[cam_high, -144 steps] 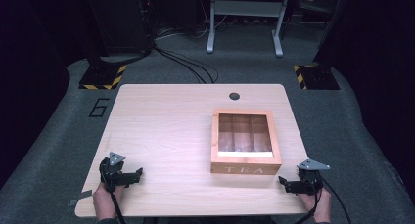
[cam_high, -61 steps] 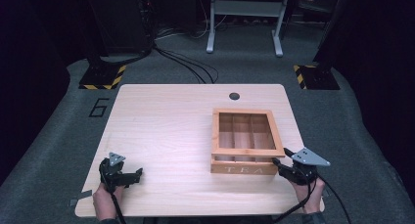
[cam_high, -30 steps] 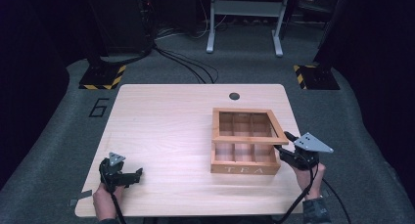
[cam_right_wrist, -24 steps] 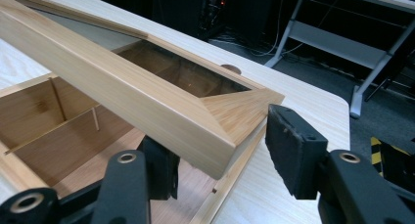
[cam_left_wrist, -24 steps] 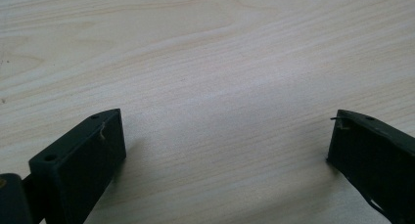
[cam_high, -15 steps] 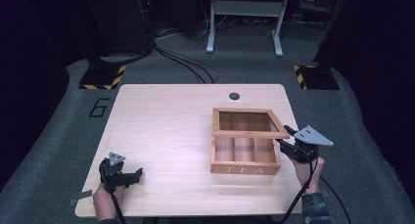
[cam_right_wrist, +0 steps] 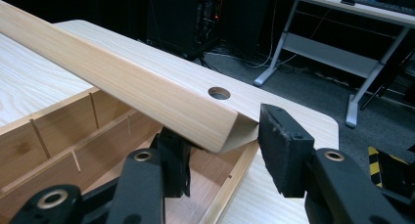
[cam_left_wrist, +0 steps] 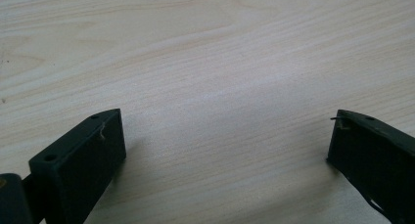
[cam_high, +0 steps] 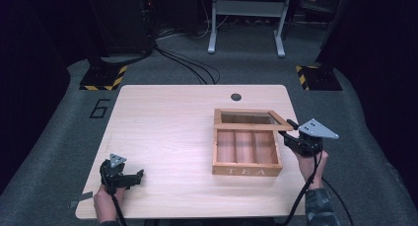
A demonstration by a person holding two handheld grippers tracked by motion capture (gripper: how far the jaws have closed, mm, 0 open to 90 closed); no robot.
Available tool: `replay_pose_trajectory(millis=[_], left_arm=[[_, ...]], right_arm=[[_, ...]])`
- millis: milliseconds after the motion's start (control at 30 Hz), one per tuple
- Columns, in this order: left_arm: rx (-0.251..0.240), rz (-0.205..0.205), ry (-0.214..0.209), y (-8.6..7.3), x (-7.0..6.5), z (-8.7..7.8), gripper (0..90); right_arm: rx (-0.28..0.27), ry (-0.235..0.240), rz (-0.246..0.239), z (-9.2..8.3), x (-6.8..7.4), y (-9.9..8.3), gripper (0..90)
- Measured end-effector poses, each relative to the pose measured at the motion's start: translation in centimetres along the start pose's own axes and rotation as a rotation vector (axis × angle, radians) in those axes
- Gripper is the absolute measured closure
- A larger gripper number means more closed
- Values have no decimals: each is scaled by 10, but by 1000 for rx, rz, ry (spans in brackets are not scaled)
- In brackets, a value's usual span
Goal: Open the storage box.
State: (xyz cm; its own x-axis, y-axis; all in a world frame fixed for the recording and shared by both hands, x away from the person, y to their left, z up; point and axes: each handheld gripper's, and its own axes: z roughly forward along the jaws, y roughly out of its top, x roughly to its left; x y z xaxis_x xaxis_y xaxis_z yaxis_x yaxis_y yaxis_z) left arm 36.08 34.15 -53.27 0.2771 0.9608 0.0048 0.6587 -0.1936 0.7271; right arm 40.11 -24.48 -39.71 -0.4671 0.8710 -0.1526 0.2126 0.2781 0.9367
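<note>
A wooden box marked TEA, divided into compartments, sits on the right half of the table. Its framed lid is tilted up from the far hinge side. My right gripper is at the lid's right front corner. One jaw is under the rail and the other against its outer end, and the jaws have just been closing on that corner. My left gripper rests open near the front left of the table, with bare wood between its jaws.
The light wooden table has a round cable hole near its far edge. Beyond it stand a grey desk frame and two hazard-striped bases. Cables run across the floor.
The lid's front edge has risen higher off the box, and the right gripper has moved up and away with it. The left gripper has stayed put.
</note>
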Motion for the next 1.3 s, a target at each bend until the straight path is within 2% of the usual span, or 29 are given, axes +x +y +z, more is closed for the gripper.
replay_pose_trajectory(millis=[500, 700, 1200, 1300], left_arm=[[0, 0, 0, 0, 0, 0, 4], [1, 0, 0, 0, 0, 0, 4], [2, 1, 1, 0, 0, 0, 5], [2, 1, 0, 0, 0, 0, 4]], right_arm=[[5, 13, 24, 8, -13, 19, 592], [19, 17, 26, 11, -18, 28, 598], [72, 62, 27, 25, -38, 55, 609], [78, 66, 44, 29, -41, 60, 610]])
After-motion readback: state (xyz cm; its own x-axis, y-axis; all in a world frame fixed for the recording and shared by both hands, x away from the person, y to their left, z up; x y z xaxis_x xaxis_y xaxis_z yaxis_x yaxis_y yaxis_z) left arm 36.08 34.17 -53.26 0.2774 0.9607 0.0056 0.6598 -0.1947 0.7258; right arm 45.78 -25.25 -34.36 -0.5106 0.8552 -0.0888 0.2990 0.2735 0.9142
